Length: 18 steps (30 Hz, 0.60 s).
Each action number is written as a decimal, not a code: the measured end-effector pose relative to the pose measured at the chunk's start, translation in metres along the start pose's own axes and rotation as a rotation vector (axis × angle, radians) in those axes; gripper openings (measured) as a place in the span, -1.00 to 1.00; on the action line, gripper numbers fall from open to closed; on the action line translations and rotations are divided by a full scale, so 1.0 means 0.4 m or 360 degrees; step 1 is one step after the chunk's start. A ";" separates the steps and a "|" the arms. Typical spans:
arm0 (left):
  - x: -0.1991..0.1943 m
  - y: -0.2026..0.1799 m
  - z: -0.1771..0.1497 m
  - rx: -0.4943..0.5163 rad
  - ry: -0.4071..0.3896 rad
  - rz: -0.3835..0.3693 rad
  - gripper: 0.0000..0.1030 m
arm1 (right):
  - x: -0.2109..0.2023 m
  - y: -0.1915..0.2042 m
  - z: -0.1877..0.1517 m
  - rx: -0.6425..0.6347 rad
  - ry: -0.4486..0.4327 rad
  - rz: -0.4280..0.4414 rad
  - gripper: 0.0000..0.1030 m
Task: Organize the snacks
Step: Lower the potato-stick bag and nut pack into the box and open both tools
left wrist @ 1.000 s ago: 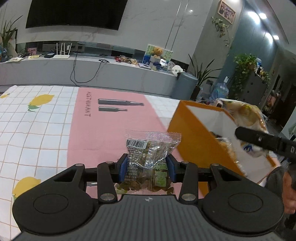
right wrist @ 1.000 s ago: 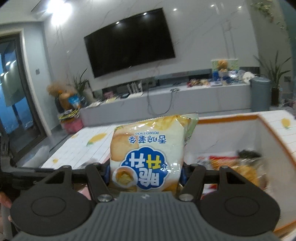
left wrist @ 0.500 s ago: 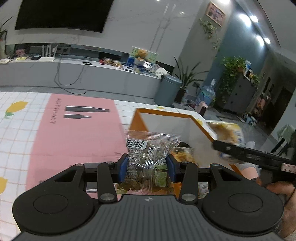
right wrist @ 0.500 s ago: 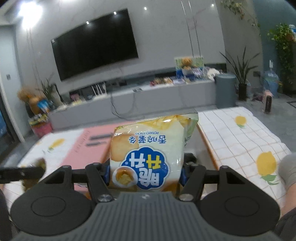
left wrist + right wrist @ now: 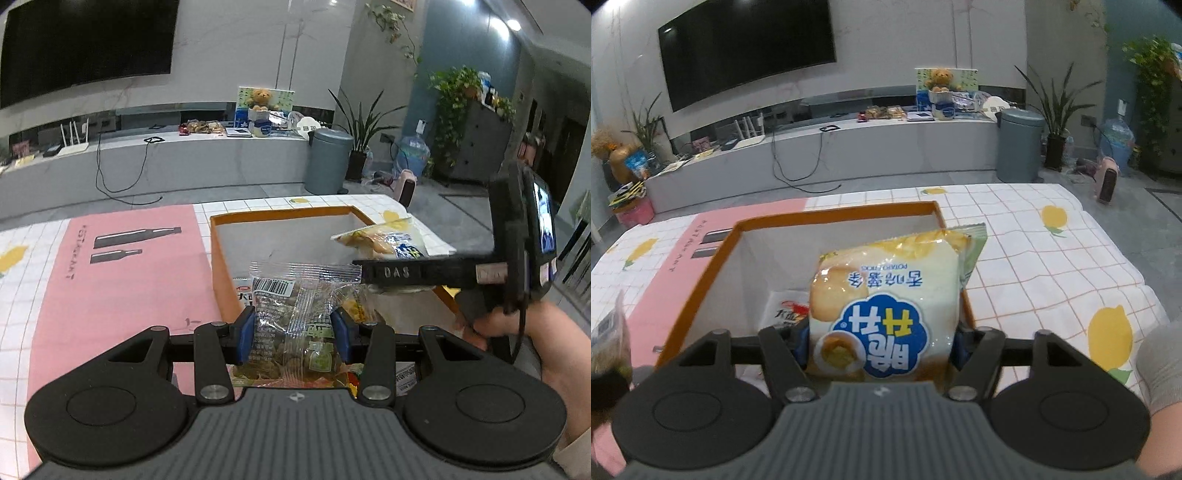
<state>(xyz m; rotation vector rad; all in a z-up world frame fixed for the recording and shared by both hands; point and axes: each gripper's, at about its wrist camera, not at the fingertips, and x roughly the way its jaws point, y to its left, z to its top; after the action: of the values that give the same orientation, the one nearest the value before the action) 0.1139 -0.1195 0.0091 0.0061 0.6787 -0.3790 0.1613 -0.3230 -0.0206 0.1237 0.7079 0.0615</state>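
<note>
An orange box (image 5: 280,214) with white walls stands open on the table. My left gripper (image 5: 293,332) is shut on a clear packet of brown snacks (image 5: 291,317), held over the box's near left corner. To its right, over the box, my right gripper (image 5: 406,273) carries a yellow potato-stick bag (image 5: 384,240). In the right wrist view that bag (image 5: 886,295) stands between the jaws of the right gripper (image 5: 881,347), which are opening, their pads easing off its sides above the box (image 5: 834,214). A red-and-white packet (image 5: 786,310) lies inside.
A pink mat (image 5: 122,277) lies left of the box on the lemon-print tablecloth (image 5: 1052,258). A person's hand (image 5: 517,332) grips the right tool. The table's far edge runs just behind the box; beyond it are a grey bin and plants.
Both grippers have swung over the orange box, which now sits straight ahead. The right jaws have widened around the yellow bag. The left grip on the clear packet is unchanged.
</note>
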 end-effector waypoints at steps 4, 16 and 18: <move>0.010 -0.033 -0.003 0.0022 0.0022 0.0021 -0.06 | -0.040 -0.036 -0.011 0.0183 -0.0098 0.0095 0.56; 0.023 -0.106 -0.008 -0.0011 -0.0034 0.0125 0.77 | -0.258 -0.097 -0.055 0.0309 -0.0422 0.0170 0.62; 0.013 -0.113 -0.010 0.0003 -0.0075 0.0115 0.86 | -0.277 -0.099 -0.064 0.0351 -0.0445 0.0170 0.62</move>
<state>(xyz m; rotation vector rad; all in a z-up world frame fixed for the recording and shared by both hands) 0.0996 -0.1630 0.0083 0.0235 0.6298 -0.3093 0.0612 -0.3707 0.0260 0.3742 0.4268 0.0669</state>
